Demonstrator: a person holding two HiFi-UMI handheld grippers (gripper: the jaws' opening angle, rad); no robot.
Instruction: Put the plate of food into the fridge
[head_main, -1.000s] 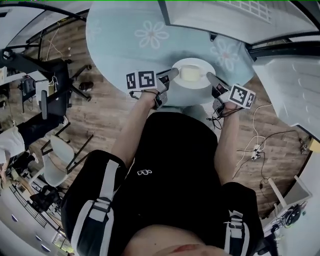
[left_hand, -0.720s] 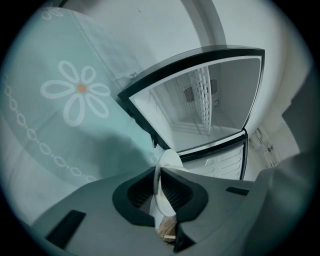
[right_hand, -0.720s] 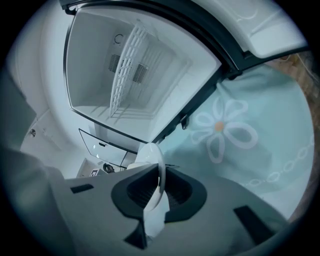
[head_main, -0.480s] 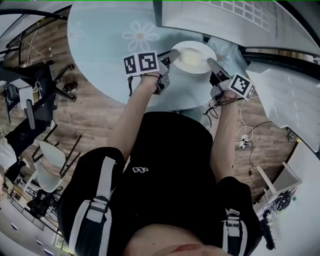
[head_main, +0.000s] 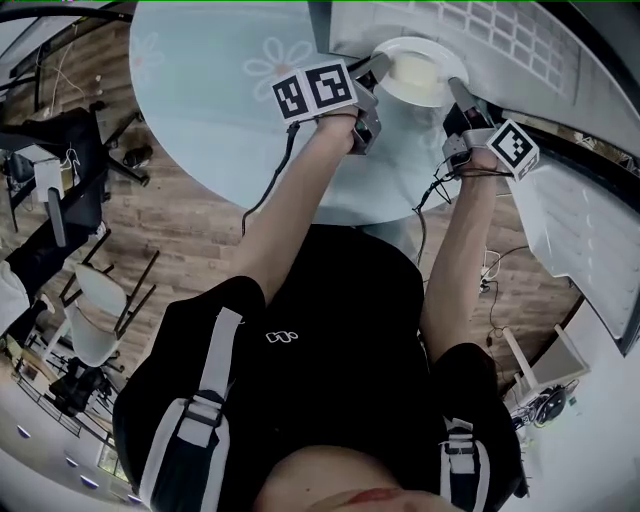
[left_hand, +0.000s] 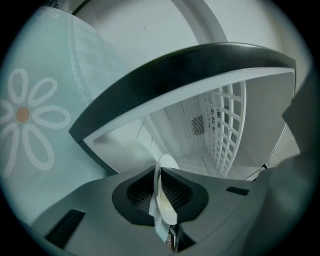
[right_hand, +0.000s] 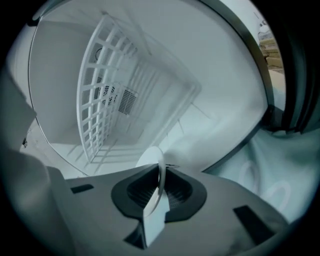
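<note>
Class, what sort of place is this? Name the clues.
Probably a lab or office mocked up as a kitchen: an open fridge with a wire shelf, a flower-cloth table, and office chairs.

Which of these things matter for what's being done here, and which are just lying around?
In the job: plate of food, left gripper, right gripper, both clamped on its rim; open fridge, wire shelf.
Lying about: flowered table, white chair, floor cables.
</note>
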